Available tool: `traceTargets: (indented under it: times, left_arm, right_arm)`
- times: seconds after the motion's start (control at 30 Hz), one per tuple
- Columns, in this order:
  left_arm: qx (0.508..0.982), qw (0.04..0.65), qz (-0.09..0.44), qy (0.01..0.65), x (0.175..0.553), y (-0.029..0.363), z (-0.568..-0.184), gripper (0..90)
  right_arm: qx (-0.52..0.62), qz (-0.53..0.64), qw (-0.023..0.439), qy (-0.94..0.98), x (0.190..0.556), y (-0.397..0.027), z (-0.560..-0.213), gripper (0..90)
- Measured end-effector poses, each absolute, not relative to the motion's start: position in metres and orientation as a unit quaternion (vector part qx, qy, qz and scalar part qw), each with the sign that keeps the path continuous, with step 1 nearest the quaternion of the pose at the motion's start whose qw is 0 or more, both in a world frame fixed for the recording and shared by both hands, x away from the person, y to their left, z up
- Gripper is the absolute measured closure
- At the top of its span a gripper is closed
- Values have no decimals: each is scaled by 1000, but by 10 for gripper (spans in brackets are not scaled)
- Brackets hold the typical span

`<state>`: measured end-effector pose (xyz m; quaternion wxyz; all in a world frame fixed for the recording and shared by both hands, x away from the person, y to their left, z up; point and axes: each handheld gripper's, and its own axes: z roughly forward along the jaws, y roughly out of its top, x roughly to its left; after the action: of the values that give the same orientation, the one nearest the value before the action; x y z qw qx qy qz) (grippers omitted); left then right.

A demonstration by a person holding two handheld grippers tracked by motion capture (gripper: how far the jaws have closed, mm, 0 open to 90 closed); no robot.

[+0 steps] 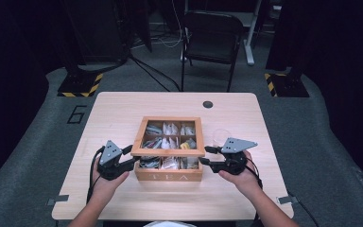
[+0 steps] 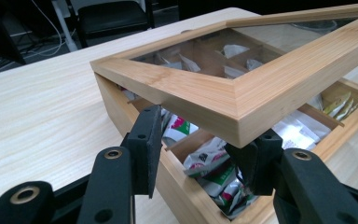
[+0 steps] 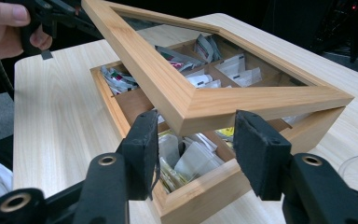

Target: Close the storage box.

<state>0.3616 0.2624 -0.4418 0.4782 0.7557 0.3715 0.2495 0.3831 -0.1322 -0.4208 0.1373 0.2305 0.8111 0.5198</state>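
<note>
You are holding a gripper in each hand, and both are at the front corners of the wooden tea box (image 1: 168, 175). The box is sitting in the middle of the table (image 1: 113, 113), close to your side. Its lid (image 1: 168, 152), a wood frame with a clear window, is tipped up at the front and hanging just above the box, so there is a gap under it.

Your left gripper (image 1: 128, 161) is reaching in at the left front corner of the lid. In the left gripper view, its jaws are sitting on each side of that corner (image 2: 233, 109). The right-hand pad looks like it is touching the wood from below. The other pad is standing beside the lid edge, and I cannot tell if it is pressing.

Your right gripper (image 1: 207, 156) is reaching in at the right front corner. In the right gripper view, its jaws are spread apart on each side of that corner (image 3: 191, 109), a little below it, and are not pinching it.

Inside the box, tea bags (image 3: 191, 161) are lying in small wooden squares. A see-through cup (image 1: 221, 135) is standing on the table just beside the right gripper.
</note>
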Motion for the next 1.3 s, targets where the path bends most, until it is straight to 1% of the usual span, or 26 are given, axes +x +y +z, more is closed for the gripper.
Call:
traceTargets:
  times: [0.4, 0.57, 0.77, 1.3]
  left_arm:
    - [761, 472, 245, 371, 356, 263, -458, 551]
    - [755, 477, 247, 375, 354, 262, -465, 551]
    - [759, 473, 246, 373, 352, 262, -467, 555]
    - [766, 473, 237, 366, 346, 261, -474, 554]
  right_arm:
    - [244, 508, 130, 816, 378, -130, -434, 501]
    - [247, 503, 130, 818, 376, -129, -441, 491]
    - [255, 492, 129, 823, 374, -128, -448, 504]
    - [266, 489, 117, 822, 375, -127, -457, 503]
